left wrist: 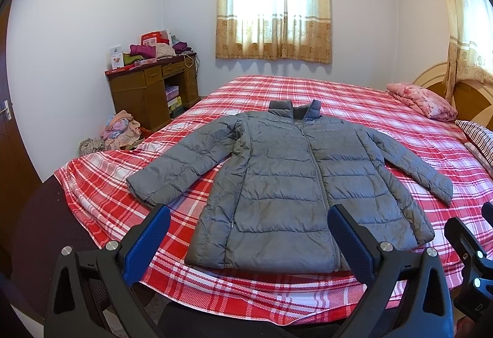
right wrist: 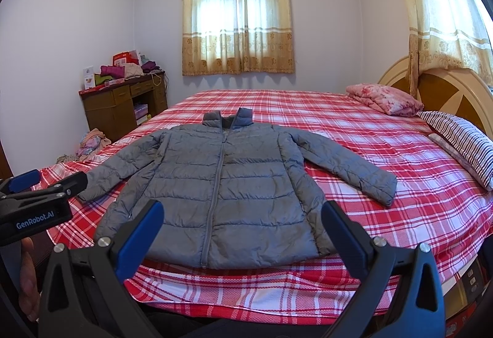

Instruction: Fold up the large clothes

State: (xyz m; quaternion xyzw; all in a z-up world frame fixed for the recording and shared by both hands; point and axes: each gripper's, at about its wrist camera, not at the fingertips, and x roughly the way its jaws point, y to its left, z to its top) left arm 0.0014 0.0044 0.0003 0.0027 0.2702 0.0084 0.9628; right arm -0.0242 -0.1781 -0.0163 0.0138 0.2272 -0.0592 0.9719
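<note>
I am holding my left hand-held gripper [left wrist: 248, 233] above the near edge of the bed [left wrist: 369, 110], its blue-padded fingers [left wrist: 148, 242] standing wide apart with nothing between them. My right hand-held gripper [right wrist: 242, 230] is hanging just beside it on the right, its fingers [right wrist: 140, 233] equally spread and gripping nothing. The grey puffer jacket [left wrist: 295, 181] is lying flat and face up on the red plaid bedsheet [left wrist: 400, 128], zipped closed, its hem toward me at the near edge and its collar [left wrist: 294, 108] pointing to the far side. Both sleeves are reaching outward and toward me, the left cuff [left wrist: 148, 187] resting near the left edge of the bed and the right cuff [right wrist: 382, 184] lying well out to the right. Neither hand-held gripper is touching the jacket. A folded pink floral quilt [right wrist: 385, 99] is sitting at the far right beside a striped pillow [right wrist: 459, 141], against the wooden headboard [right wrist: 446, 88]. A brown surface [left wrist: 151, 91] piled with clothes is standing against the far left wall, and a curtained window [left wrist: 274, 2] is glowing behind the bed.
</note>
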